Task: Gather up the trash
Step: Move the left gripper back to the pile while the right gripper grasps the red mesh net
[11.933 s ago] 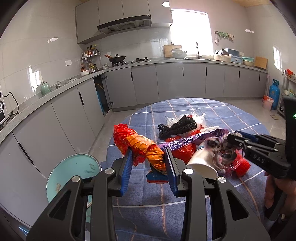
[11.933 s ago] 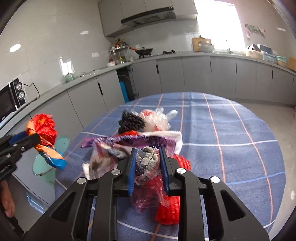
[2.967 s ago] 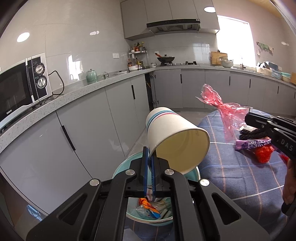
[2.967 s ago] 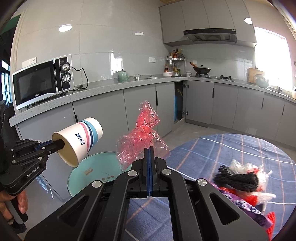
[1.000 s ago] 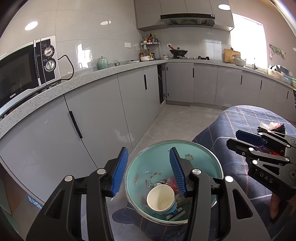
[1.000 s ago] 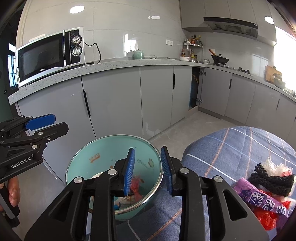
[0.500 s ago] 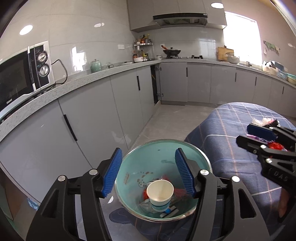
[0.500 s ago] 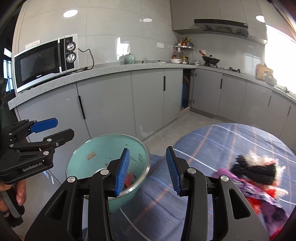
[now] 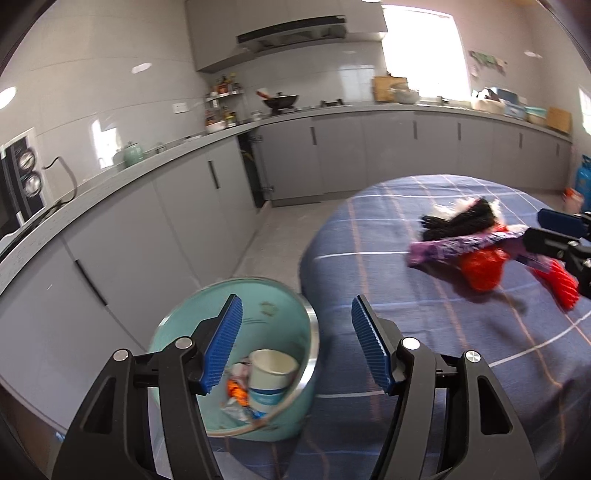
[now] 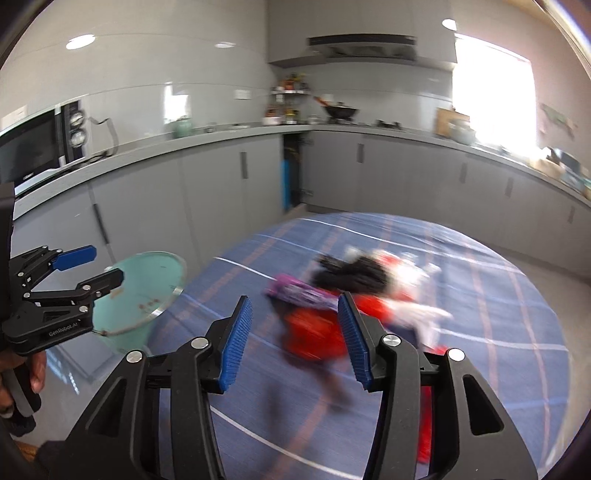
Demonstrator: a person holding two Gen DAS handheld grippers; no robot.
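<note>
Both grippers carry nothing: the left gripper (image 9: 295,341) stands with jaws wide apart above the teal bin (image 9: 295,424) just beside the table's edge, and the right gripper (image 10: 291,338) has its jaws opening, empty. A paper cup (image 9: 271,380) stands inside the bin among wrappers. The remaining trash pile (image 9: 476,251) lies on the blue checked tablecloth (image 9: 388,258), well in from that edge.

Grey cabinets (image 9: 236,192) line a kitchen beneath a long counter (image 10: 221,142), where a microwave (image 10: 40,144) sits left, a wok (image 9: 279,100) rests under the range hood (image 9: 291,35), and a window (image 9: 424,55) blazes with daylight.
</note>
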